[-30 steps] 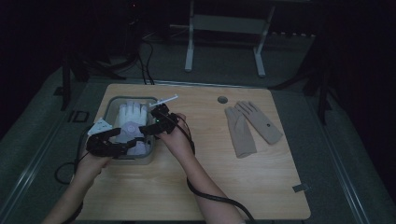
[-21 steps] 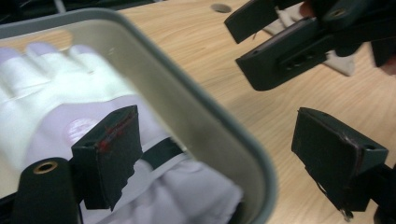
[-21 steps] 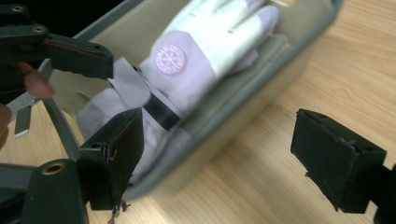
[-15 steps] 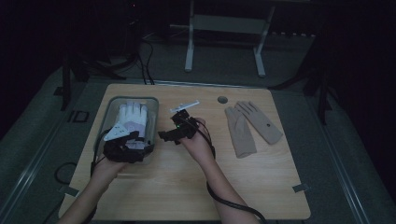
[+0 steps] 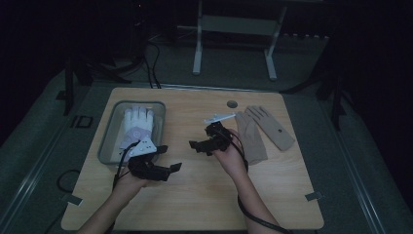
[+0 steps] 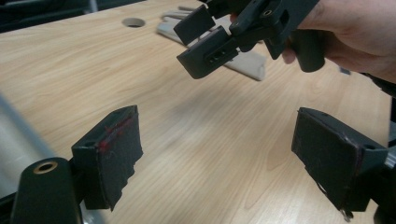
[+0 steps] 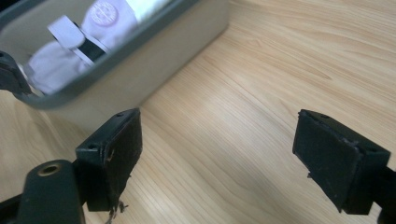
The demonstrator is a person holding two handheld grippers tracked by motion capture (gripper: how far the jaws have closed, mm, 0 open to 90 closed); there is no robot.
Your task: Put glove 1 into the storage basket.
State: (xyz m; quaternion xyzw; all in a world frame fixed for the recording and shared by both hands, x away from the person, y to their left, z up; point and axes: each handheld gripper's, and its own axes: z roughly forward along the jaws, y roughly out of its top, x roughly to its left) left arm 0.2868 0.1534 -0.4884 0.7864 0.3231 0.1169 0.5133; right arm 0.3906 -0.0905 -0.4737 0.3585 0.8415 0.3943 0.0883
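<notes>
White glove (image 5: 137, 125) lies flat in grey tray (image 5: 108, 146), fingers toward far end, round lilac patch on back. Left claw (image 5: 168, 157) and right claw (image 5: 197, 145) both wide open, empty.

This looks like a lab or recording studio rather than a home. A bare light-wood table (image 5: 195, 195) with a round cable hole (image 5: 232, 104) stands alone on grey carpet (image 5: 341, 161) in a darkened room, with black cables (image 5: 151, 58) trailing over the floor behind it and the metal legs of a stand (image 5: 197, 48) and dark tripod-like supports (image 5: 70, 83) around it. Strips of tape (image 5: 311, 196) mark the table's edges and floor, and a person works there with a cabled hand-held left claw (image 5: 170, 156) and right claw (image 5: 195, 145).
</notes>
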